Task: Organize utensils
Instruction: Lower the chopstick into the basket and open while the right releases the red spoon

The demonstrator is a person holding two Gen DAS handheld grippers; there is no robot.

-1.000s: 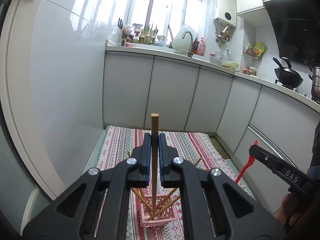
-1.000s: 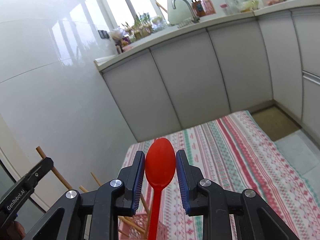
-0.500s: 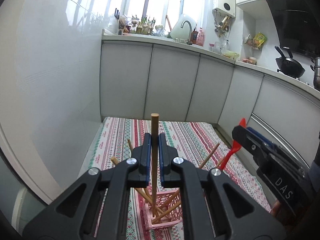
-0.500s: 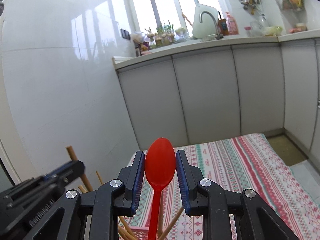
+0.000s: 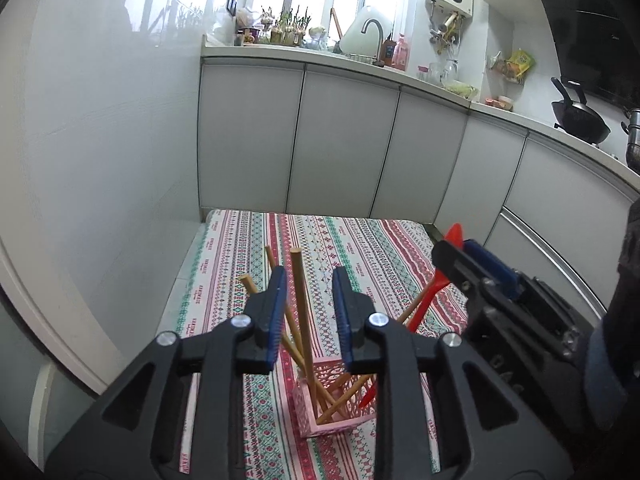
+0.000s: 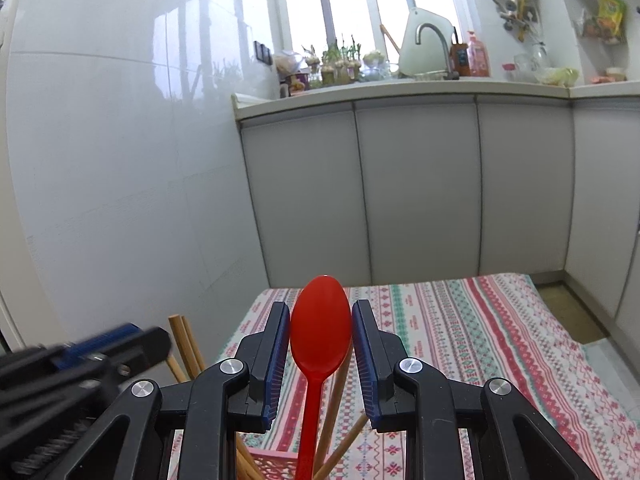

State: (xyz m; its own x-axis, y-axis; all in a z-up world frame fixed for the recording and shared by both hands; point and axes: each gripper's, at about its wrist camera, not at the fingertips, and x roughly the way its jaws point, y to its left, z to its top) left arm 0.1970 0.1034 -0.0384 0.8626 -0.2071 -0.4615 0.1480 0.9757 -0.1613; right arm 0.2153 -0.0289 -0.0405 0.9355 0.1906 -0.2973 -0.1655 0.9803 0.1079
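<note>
A patterned cloth [image 5: 248,264] with red, green and white stripes covers a low flat surface, set in the corner between a white wall and grey kitchen cabinets. A small pink basket [image 5: 308,420] with lattice walls stands directly on the cloth, near its front left part in the left wrist view. The rest of the visible cloth is bare. In the right wrist view the cloth [image 6: 480,328] stretches away to the cabinets, with the basket's pink rim [image 6: 272,458] showing at the bottom edge. To the right of the cloth lies bare floor [image 6: 572,316].
</note>
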